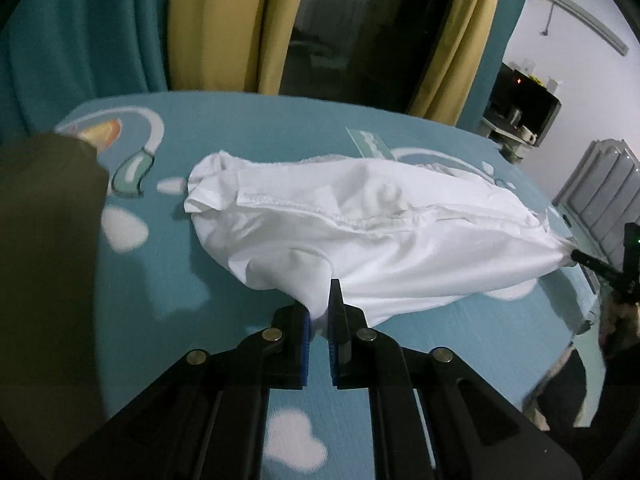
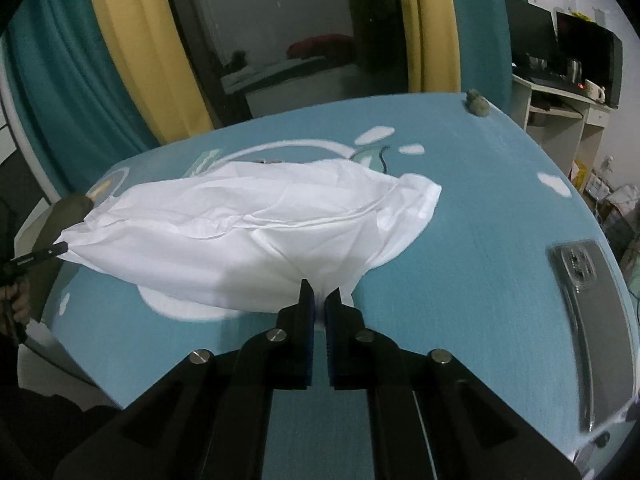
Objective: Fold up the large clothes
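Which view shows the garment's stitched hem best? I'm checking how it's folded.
The left wrist view: the white garment shows its stitched hem sharply across the middle. The right wrist view shows only faint seam lines on it.

This is a bedroom in someone's home: a bed under a teal sheet printed with white clouds (image 2: 480,216) fills the middle, and behind it hang long teal and mustard-yellow curtains (image 2: 120,52) framing a dark glass door (image 2: 280,40) that mirrors the room. Off to the right a white desk (image 2: 560,108) carries dark monitors (image 2: 588,52) and a pale mug (image 2: 595,89), and a grey padded headboard (image 1: 600,196) stands against the white wall.
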### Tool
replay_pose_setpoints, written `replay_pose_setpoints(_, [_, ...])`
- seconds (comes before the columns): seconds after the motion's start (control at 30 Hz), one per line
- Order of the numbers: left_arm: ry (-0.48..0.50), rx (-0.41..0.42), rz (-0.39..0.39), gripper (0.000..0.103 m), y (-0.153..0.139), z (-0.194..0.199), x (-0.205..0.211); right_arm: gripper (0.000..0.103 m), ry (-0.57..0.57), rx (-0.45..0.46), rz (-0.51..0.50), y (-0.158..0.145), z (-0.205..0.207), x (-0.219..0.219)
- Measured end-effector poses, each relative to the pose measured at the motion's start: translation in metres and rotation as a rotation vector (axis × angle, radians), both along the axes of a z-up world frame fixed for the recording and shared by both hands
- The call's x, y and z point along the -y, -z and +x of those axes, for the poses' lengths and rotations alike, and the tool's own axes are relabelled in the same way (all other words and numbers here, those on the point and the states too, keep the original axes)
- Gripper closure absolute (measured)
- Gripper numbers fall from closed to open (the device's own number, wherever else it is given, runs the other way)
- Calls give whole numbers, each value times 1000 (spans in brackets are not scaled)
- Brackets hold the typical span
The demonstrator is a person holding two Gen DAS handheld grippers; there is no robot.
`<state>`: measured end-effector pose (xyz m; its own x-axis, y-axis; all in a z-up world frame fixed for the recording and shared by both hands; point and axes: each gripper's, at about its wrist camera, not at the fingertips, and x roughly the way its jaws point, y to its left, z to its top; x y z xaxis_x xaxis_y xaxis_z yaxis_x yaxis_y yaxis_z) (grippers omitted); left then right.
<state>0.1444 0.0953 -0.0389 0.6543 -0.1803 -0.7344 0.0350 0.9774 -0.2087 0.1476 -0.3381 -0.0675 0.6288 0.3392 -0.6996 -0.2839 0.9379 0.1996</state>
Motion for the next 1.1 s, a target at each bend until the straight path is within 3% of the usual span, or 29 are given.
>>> replay_pose_setpoints(0.2, [18, -70, 1, 95, 20, -31, 3, 98, 20, -21, 8, 12, -14, 7])
replay_pose_setpoints(0.3, [17, -161, -29, 89, 41, -31, -1, 98, 31, -33, 18, 19, -14, 9])
replay_pose_setpoints(0.37, [5, -177, -41, 81, 43, -31, -1, 95, 36, -61, 10, 25, -8, 9])
replay_pose_setpoints(0.5, [-10, -124, 18, 74, 26, -29, 3, 69, 47, -52, -95, 24, -6, 4])
replay_pose_setpoints(0.63, [-5, -48, 77, 58, 0, -26, 16, 42, 37, 26, -167, 8, -8, -7])
replay_pose_setpoints(0.67, [-1, -28, 99, 52, -6, -23, 21, 39, 29, 51, -180, 3, -9, -11])
replay_pose_setpoints(0.77, [28, 43, 166, 51, -21, -12, 38, 36, -18, 113, -217, -6, -8, -31])
replay_pose_setpoints(0.83, [64, 56, 171, 51, -25, -6, 49, 36, -48, 135, -230, -7, -4, -47])
replay_pose_setpoints(0.97, [162, 71, 167, 51, -26, 4, 70, 36, -132, 131, -239, 0, 7, -79])
replay_pose_setpoints(1.1, [200, 28, 186, 51, -9, 15, 83, 36, -214, 115, -272, 13, 12, -101])
